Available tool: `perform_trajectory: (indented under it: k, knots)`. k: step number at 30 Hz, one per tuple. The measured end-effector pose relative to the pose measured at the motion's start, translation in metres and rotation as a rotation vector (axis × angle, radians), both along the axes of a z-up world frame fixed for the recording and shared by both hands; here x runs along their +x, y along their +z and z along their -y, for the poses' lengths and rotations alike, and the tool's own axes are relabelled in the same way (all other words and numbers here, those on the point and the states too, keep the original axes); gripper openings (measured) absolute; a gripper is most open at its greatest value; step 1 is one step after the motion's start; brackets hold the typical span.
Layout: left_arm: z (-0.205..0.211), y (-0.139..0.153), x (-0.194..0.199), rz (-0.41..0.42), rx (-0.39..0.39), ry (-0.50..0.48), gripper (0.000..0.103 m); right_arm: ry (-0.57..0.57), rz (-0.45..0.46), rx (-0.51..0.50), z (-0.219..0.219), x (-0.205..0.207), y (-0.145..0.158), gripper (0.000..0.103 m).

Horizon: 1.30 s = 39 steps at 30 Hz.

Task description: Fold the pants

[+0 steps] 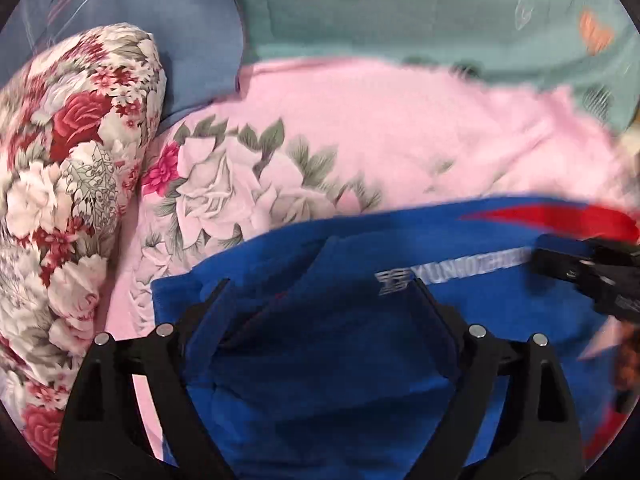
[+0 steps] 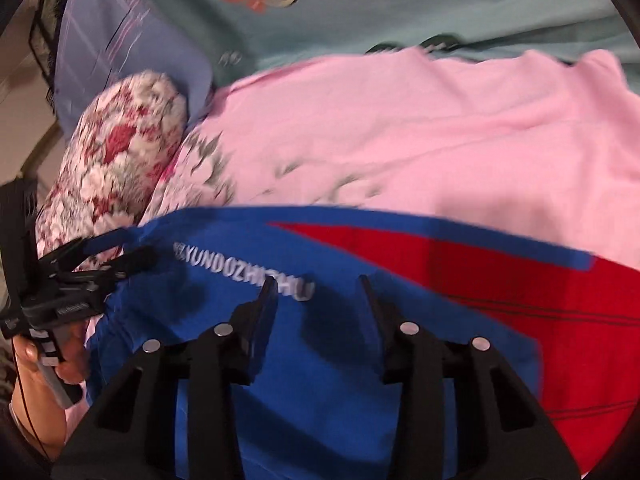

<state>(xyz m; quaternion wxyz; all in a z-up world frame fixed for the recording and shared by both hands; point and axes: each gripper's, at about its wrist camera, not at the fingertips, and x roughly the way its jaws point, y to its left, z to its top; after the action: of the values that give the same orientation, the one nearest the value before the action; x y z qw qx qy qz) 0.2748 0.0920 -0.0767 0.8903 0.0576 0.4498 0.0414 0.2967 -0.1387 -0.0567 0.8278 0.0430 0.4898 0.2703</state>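
Blue pants (image 1: 332, 360) with red panels and white lettering lie on a pink floral blanket (image 1: 380, 132). They also show in the right wrist view (image 2: 240, 360), with the red panel (image 2: 540, 320) to the right. My left gripper (image 1: 320, 288) is open, its fingers spread over a raised blue fold near the pants' left end. My right gripper (image 2: 316, 284) is open just above the blue cloth by the lettering. The right gripper shows at the right edge of the left wrist view (image 1: 560, 264). The left gripper shows at the left of the right wrist view (image 2: 132, 248).
A rolled floral quilt (image 1: 68, 184) lies to the left of the pants. A blue pillow (image 1: 160, 20) and a teal sheet (image 1: 440, 20) lie beyond the pink blanket. The person's hand (image 2: 44, 376) holds the left gripper.
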Motion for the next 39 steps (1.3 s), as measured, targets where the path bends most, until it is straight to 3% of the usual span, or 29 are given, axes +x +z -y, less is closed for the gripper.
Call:
perform_trajectory:
  k: [2,3,5,6,7,8,9,10,11,12,13,14,17,18,20,22,24,26,29,32,33,35,37,39]
  knots:
    - [-0.011,-0.019,0.013,-0.019,0.109,0.102,0.091,0.021,0.024,-0.074,-0.002,0.006,-0.009,0.037]
    - [-0.019,-0.021,0.014,0.005,0.098,0.123,0.095,-0.003,0.056,-0.104,0.010,0.009,-0.009,0.024]
    - [-0.030,-0.020,0.013,0.011,0.094,0.148,0.095,-0.139,0.039,-0.081,0.057,0.021,-0.008,0.011]
    - [-0.032,-0.018,0.010,0.007,0.103,0.152,0.094,-0.258,0.044,-0.109,0.091,0.025,-0.007,0.000]
    - [-0.034,-0.013,0.005,0.003,0.112,0.165,0.094,-0.344,0.041,-0.117,0.122,0.025,-0.005,0.001]
    - [-0.036,-0.006,-0.002,0.012,0.111,0.185,0.093,-0.415,0.037,-0.142,0.140,0.022,-0.004,0.007]
    - [-0.039,0.003,-0.011,0.034,0.093,0.194,0.092,-0.490,0.041,-0.167,0.156,0.012,0.003,0.030]
    - [-0.037,0.011,-0.020,0.056,0.072,0.188,0.092,-0.549,0.062,-0.221,0.163,0.002,0.009,0.032]
    - [-0.031,0.020,-0.035,0.083,0.049,0.159,0.093,-0.542,0.092,-0.194,0.168,-0.014,0.018,0.035]
    - [-0.022,0.025,-0.046,0.094,0.033,0.113,0.093,-0.466,0.085,-0.106,0.171,-0.026,0.022,0.054]
    - [-0.013,0.025,-0.055,0.091,0.022,0.056,0.096,-0.380,0.054,-0.033,0.171,-0.035,0.023,0.062]
    - [0.001,0.017,-0.064,0.054,0.038,-0.012,0.096,-0.308,0.021,-0.029,0.172,-0.044,0.019,0.066]
    - [0.010,-0.016,-0.064,-0.040,0.090,-0.016,0.096,-0.349,-0.030,-0.243,0.203,-0.046,0.002,0.067]
    - [0.004,-0.029,-0.059,-0.070,0.117,0.032,0.101,-0.400,-0.017,-0.232,0.225,-0.046,0.001,0.067]
    - [-0.011,-0.029,-0.061,-0.053,0.086,0.128,0.101,-0.612,-0.030,-0.160,0.270,-0.051,0.006,0.054]
    - [-0.017,-0.014,-0.073,-0.035,0.024,0.172,0.099,-0.705,0.000,-0.095,0.274,-0.069,0.020,0.064]
    - [-0.011,0.006,-0.101,0.026,-0.059,0.137,0.100,-0.628,0.093,-0.054,0.245,-0.098,0.040,0.086]
    - [0.004,0.013,-0.127,0.038,-0.065,0.069,0.101,-0.464,0.090,0.012,0.209,-0.129,0.049,0.087]
    - [0.022,-0.001,-0.160,-0.012,-0.040,-0.011,0.101,-0.259,-0.026,0.052,0.161,-0.170,0.034,0.089]
    - [0.016,-0.038,-0.172,-0.117,0.006,-0.003,0.101,-0.183,-0.146,-0.050,0.149,-0.205,-0.003,0.088]
    - [0.008,-0.044,-0.175,-0.111,-0.018,-0.003,0.101,-0.172,-0.093,-0.067,0.158,-0.217,-0.001,0.090]
    - [-0.013,-0.043,-0.183,-0.110,-0.041,0.029,0.101,-0.223,-0.074,-0.187,0.191,-0.238,0.002,0.090]
    - [-0.029,-0.039,-0.186,-0.109,-0.050,0.056,0.101,-0.345,-0.060,-0.235,0.237,-0.250,0.007,0.092]
    - [-0.037,-0.032,-0.189,-0.109,-0.108,0.054,0.101,-0.639,-0.097,-0.410,0.290,-0.257,0.007,0.093]
